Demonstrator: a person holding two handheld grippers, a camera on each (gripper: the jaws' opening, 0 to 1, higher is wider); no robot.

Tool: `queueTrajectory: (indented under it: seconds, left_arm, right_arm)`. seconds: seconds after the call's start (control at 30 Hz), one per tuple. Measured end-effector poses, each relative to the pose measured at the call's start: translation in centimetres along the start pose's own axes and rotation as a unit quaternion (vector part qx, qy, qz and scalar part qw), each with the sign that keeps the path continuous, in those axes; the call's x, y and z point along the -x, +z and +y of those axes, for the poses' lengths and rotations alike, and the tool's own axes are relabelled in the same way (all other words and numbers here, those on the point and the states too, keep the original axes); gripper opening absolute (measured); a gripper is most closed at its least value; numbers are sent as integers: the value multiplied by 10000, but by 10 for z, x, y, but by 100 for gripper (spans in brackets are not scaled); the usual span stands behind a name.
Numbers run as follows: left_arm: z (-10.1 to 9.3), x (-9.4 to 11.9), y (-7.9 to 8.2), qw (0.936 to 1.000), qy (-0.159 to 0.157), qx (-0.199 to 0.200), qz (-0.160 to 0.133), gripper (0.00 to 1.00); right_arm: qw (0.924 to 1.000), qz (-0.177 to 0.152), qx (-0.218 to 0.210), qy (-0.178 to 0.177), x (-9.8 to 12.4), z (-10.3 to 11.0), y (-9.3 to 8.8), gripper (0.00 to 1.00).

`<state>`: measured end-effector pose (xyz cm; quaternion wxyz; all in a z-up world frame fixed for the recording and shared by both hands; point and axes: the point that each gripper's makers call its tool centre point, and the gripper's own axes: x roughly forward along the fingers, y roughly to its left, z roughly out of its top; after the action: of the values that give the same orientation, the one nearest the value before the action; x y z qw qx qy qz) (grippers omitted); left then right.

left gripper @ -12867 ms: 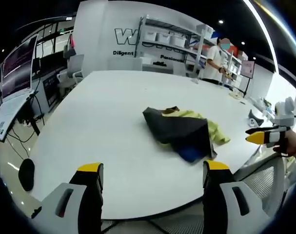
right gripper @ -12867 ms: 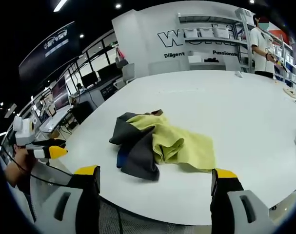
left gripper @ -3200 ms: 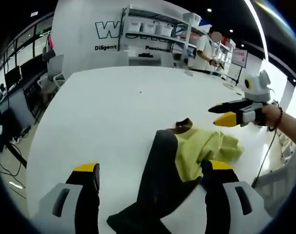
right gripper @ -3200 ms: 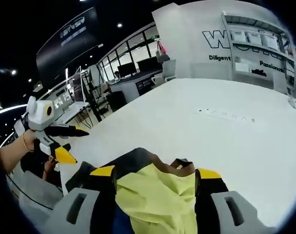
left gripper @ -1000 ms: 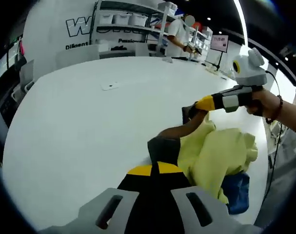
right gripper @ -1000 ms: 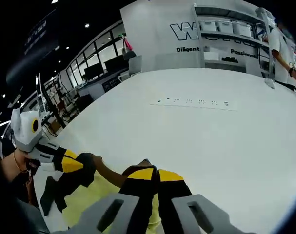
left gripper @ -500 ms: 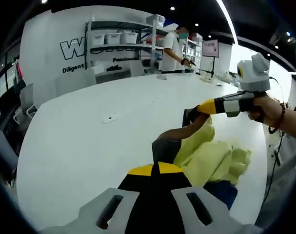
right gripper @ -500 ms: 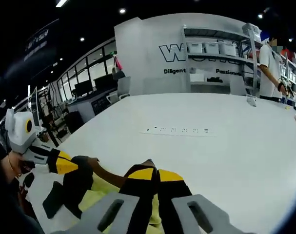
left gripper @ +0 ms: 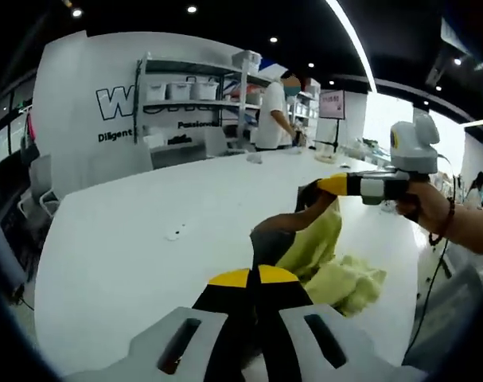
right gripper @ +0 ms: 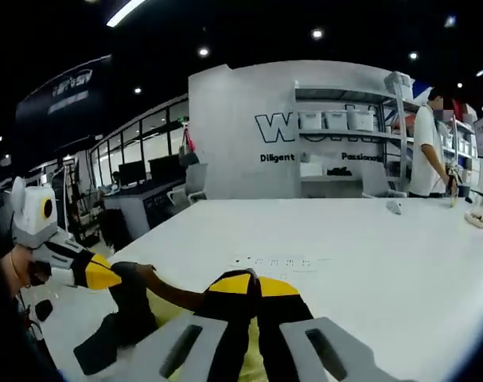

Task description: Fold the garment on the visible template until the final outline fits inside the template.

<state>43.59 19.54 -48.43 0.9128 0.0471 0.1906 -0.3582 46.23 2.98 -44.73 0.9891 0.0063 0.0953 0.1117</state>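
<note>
The garment is dark grey [left gripper: 271, 236] on one side and yellow [left gripper: 319, 241] on the other. It hangs lifted above the white table [left gripper: 122, 239], its lower yellow folds [left gripper: 354, 280] still resting there. My left gripper [left gripper: 255, 277] is shut on its dark edge. My right gripper [left gripper: 327, 185], held in a hand, pinches the other end of that edge. In the right gripper view my right gripper [right gripper: 251, 282] is shut on the cloth, and the left gripper [right gripper: 106, 277] holds dark fabric [right gripper: 134, 312] at the left, the edge stretched between them.
The white table [right gripper: 368, 263] runs far back, with a socket strip [right gripper: 274, 261] set in its top and a small item [left gripper: 175, 233]. A person [left gripper: 277, 111] stands by shelves [right gripper: 336, 119] with bins at the back wall. Desks and chairs stand to the left.
Both grippers stay shut and have risen, lifting the garment's held edge higher off the table. More of the yellow cloth now hangs free.
</note>
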Motion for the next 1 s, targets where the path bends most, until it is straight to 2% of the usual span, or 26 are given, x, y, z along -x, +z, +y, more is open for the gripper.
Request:
queueTrajectory:
  seconds: [0.03,0.1,0.17,0.33,0.47,0.53,0.6,0.67,0.73,1.0]
  left_arm:
    - [-2,1,4,10000,-21,-71,-34,4]
    - [-6,3,16,9997,-31,-217,-88,4]
    - [-5,3,23,9993,25,-336,-141,4]
    - [-4,10,47,9982,101,-486,-349,4]
    - [-4,11,57,9975,76,-535,-458,4]
    - [-4,9,59,9978,43,-482,-450,4]
    - [-1,4,53,9986,34,-424,-306,4]
    - [3,-1,50,9983,107,-531,-233,4]
    - [6,-7,47,9985,133,-502,-159,4]
    - [21,-25,40,9984,357,-430,60,4]
  right_arm:
    - [10000,-53,24,-8,1,0,4,0]
    - [9993,-320,153,-98,6,0,25,0]
    - [9990,-410,166,-105,8,0,37,0]
    - [9974,-629,296,-195,13,-1,58,0]
    - [9959,-771,347,-307,17,-4,68,0]
    - [9957,-765,426,-312,14,-5,68,0]
    - [9964,-674,440,-279,9,-6,64,0]
    - [9967,-624,446,-272,5,-7,60,0]
    - [9969,-504,537,-273,1,-8,56,0]
    - [9975,-371,600,-109,-19,-14,50,0]
